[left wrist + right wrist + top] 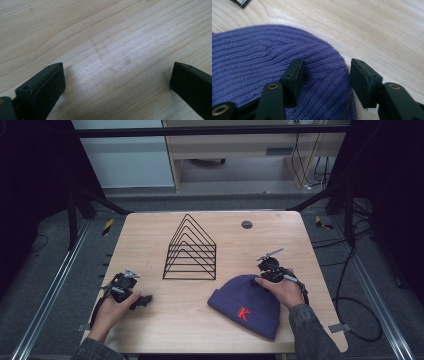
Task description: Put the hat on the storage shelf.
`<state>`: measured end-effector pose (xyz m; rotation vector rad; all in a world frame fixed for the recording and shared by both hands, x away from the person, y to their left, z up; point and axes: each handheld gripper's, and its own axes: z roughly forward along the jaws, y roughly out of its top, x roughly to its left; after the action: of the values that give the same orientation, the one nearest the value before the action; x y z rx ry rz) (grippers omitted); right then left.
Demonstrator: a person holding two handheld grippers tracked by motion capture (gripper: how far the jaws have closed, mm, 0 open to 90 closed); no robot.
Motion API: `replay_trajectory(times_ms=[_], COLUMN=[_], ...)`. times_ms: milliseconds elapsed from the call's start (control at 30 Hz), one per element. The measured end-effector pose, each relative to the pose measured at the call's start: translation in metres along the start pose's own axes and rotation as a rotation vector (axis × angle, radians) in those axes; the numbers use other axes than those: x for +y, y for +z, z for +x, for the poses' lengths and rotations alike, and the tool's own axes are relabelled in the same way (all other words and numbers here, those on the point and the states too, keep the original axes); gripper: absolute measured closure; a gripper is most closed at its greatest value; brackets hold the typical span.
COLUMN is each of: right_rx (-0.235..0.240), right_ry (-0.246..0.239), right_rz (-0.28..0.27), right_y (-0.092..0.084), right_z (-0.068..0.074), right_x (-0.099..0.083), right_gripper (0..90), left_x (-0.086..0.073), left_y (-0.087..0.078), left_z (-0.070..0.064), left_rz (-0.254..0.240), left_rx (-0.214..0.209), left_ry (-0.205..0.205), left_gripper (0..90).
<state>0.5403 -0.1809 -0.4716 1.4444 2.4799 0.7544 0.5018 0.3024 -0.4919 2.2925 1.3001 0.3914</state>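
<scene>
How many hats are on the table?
1: a purple knit hat lies at the table's near right, in front of the wire rack, under the right gripper.

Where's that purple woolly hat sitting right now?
In the high view the purple hat lies on the near right part of the table, just in front of the black wire rack, with the right hand-held gripper at its top edge.

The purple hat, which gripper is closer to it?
Right. The right gripper is at the purple beanie, its jaws straddling the knit edge. The left gripper rests apart, across the table.
</scene>
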Motion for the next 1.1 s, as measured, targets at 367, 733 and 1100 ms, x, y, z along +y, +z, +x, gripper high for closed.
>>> replay_trajectory(times_ms=[367,733,1100], right_rx=[0.027,0.042,0.097], right_ry=[-0.019,-0.073,-0.183], right_rz=[-0.042,-0.182,-0.322], right_y=[-0.008,-0.048,-0.104], right_z=[0.001,0.015,0.047], right_x=[-0.004,-0.009,-0.004], right_gripper=[77.2,77.7,78.1], left_x=[0.0,0.0,-0.001], left_y=[0.0,0.0,0.0], left_z=[0.0,0.0,-0.001], left_rz=[-0.003,-0.005,-0.018], left_rx=[0.0,0.0,-0.009], left_ry=[0.0,0.0,0.009], left_gripper=[0.0,0.0,0.0])
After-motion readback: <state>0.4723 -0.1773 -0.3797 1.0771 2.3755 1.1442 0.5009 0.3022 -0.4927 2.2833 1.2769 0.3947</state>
